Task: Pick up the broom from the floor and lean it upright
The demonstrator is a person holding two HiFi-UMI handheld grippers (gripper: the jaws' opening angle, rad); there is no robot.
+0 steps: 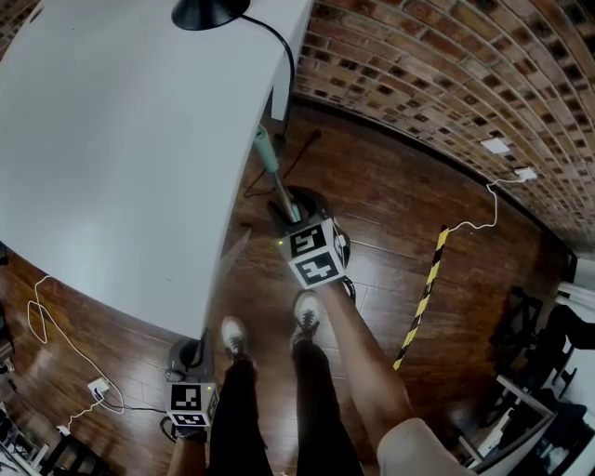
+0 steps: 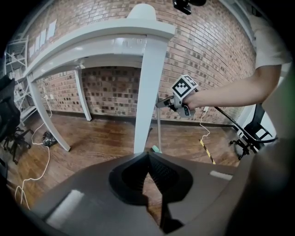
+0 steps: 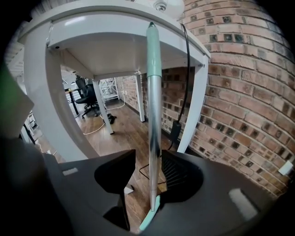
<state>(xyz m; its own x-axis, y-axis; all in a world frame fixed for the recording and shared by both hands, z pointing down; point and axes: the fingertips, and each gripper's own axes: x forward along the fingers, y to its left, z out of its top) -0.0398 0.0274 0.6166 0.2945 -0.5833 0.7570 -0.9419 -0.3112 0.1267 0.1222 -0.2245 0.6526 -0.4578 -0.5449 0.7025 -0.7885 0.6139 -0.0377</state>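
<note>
Head view: the broom (image 1: 270, 158) stands nearly upright on the wooden floor (image 1: 390, 214) at the far right corner of the white table (image 1: 121, 139), its teal grip resting against the table's edge. The right gripper (image 1: 296, 206) sits around the metal shaft low down, its marker cube facing up. The left gripper (image 1: 189, 358) hangs near the person's left side, close to the table's near edge and well apart from the broom. Two shoes (image 1: 307, 311) stand just behind the right gripper. A black lamp base (image 1: 206, 11) sits on the far edge of the table, and a yellow-and-black strip (image 1: 423, 297) lies on the floor to the right, below the brick wall (image 1: 446, 84).

Left gripper view: the left gripper (image 2: 148, 156) has its jaws pressed together with nothing between them. Beyond them are a white table leg (image 2: 148, 101), the broom (image 2: 159, 124) standing just to its right, and the right gripper (image 2: 162, 103) on the shaft.

Right gripper view: the right gripper (image 3: 148, 156) has its jaws wide apart. The broom (image 3: 153, 115) runs up between them, with a clear gap on the left and its shaft close beside the right pad; neither pad clamps it. Its teal top reaches the table (image 3: 115, 50) edge overhead.
</note>
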